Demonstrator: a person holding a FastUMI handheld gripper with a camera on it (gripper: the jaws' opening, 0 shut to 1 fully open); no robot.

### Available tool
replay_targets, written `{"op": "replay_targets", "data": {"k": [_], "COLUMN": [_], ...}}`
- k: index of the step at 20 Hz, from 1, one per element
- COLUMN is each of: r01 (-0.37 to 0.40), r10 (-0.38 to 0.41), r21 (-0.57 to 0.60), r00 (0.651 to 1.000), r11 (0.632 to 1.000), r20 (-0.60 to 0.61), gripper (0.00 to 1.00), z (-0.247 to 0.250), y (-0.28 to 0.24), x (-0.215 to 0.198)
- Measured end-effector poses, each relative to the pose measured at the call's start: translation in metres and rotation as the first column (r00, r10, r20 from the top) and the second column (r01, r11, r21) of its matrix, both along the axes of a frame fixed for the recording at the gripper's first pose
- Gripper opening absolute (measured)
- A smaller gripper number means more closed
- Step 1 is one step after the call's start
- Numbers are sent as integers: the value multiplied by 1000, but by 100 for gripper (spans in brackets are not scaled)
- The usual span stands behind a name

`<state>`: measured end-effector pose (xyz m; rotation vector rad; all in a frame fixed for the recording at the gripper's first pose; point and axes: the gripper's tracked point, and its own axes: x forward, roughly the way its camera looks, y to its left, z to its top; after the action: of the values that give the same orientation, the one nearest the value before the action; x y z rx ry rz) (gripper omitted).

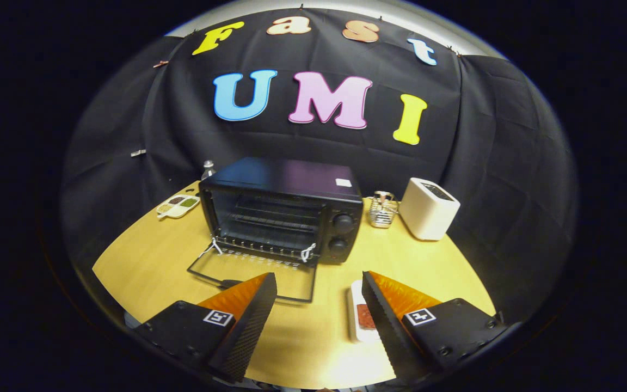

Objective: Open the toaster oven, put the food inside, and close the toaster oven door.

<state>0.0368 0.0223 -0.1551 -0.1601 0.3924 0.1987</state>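
The black toaster oven (286,209) stands at the middle of the wooden table (145,267) with its glass door (256,275) folded down flat toward me, so the wire racks inside show. Two dark knobs (342,222) sit on its right panel. A white tray with reddish food (361,316) lies on the table just in front of the oven's right side, partly behind my right finger (395,305). My gripper (319,286) hovers above the table in front of the oven, open, with nothing between its fingers. The left finger (248,305) overlaps the door's near corner.
A white pop-up toaster (429,208) stands right of the oven, with a small wire holder (382,210) between them. A white divided dish of seasonings (178,206) and a small bottle (208,169) sit behind the oven's left side. Black cloth walls the table.
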Motion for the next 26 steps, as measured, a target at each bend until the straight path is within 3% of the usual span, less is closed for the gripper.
{"op": "replay_targets", "data": {"k": [7,15,21,24,26], "r01": [4,2,-29,-4,33], "r10": [-3,30,118,146,150], "r21": [15,129,219,277,312], "r00": [998,970,907,858,826], "r11": [1000,992,975,961,949], "r20": [-64,-243,-404,-492,-543], "gripper": [98,98,99,94,83], "z": [4,-49,-102,-123,-134], "y": [-77,-128,-142,-143,-141], "x": [37,72,69,62,57]}}
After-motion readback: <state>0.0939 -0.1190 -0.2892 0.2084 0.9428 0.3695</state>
